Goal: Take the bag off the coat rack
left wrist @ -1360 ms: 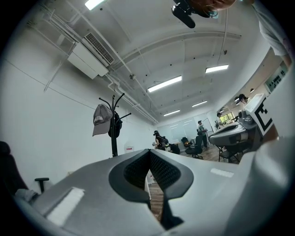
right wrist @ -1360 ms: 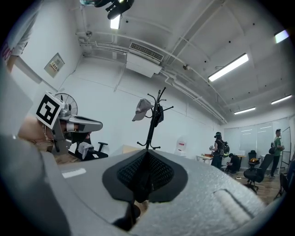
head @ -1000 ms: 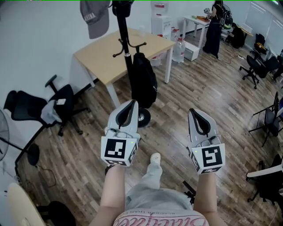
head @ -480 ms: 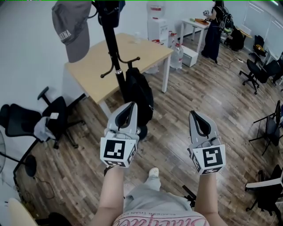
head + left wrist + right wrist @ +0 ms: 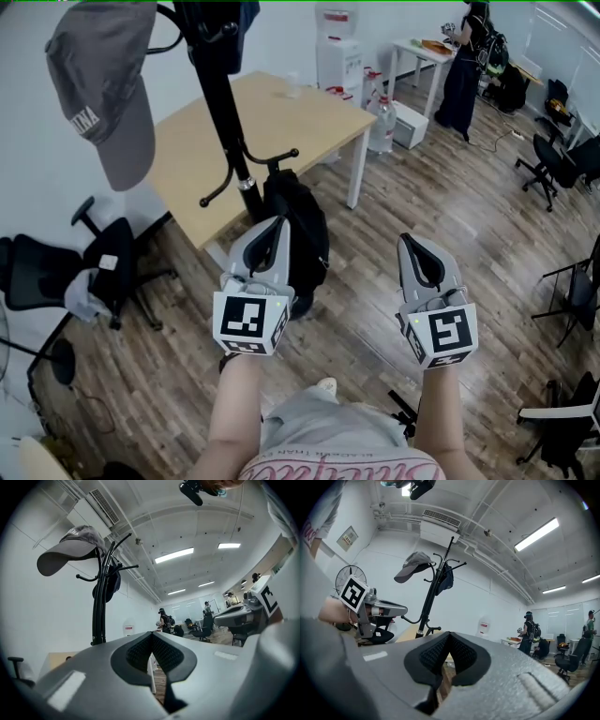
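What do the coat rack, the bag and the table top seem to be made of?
Coat rack: probably metal, black and slightly shiny; thin pole, slim curved hooks.
Bag: likely black fabric, matt; it hangs soft.
Table top: light wood or laminate, smooth; even pale surface.

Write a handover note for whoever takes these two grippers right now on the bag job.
Left gripper: jaws shut, empty.
Right gripper: jaws shut, empty.
The black backpack hangs low on the black metal coat rack, with a grey cap higher up.
Done: nothing; neither gripper touches the backpack.
Left to do: open the jaws, grip the backpack, lift it off the rack.
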`<state>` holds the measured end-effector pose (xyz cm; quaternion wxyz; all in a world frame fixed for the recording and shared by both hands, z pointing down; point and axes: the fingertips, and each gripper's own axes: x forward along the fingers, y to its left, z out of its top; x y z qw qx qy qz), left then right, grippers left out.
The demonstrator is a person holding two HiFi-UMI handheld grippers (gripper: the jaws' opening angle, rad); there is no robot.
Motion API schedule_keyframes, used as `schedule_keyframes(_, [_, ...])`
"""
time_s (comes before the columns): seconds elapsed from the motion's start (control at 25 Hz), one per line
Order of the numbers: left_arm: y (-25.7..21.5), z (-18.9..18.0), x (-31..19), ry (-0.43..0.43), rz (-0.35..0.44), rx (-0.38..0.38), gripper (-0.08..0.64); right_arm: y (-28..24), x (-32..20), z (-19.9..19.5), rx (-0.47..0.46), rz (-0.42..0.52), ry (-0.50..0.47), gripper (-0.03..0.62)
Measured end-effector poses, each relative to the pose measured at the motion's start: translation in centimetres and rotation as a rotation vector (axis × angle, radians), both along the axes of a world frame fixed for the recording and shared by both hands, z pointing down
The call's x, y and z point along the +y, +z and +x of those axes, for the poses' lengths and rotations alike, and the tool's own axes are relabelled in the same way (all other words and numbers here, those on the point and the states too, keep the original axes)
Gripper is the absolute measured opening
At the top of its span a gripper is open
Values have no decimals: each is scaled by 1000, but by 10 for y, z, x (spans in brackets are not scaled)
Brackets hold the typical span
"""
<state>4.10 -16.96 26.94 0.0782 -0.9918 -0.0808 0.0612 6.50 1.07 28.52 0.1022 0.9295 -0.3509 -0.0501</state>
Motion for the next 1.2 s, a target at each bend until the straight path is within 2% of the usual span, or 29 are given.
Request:
schedule_keyframes(0.2, [2, 23, -14, -15, -11, -4, 14, 3, -17, 25, -5, -27, -20, 3])
schedule_keyframes(0.4, [7, 33, -24, -40, -20, -4, 14, 8, -24, 42, -8, -23, -33, 3])
schedule_keyframes(0.6, [16, 42, -37, -96, -12, -2, 14, 19, -38, 65, -11, 3, -85, 3])
schedule_keyframes(1.0, [27, 81, -57, -305, -32, 3, 14, 21, -68, 138, 11, 22, -275, 3])
schedule_keyframes(1.2, [31, 96, -64, -428, -15, -16, 14, 21, -86, 182, -11, 50, -375, 3])
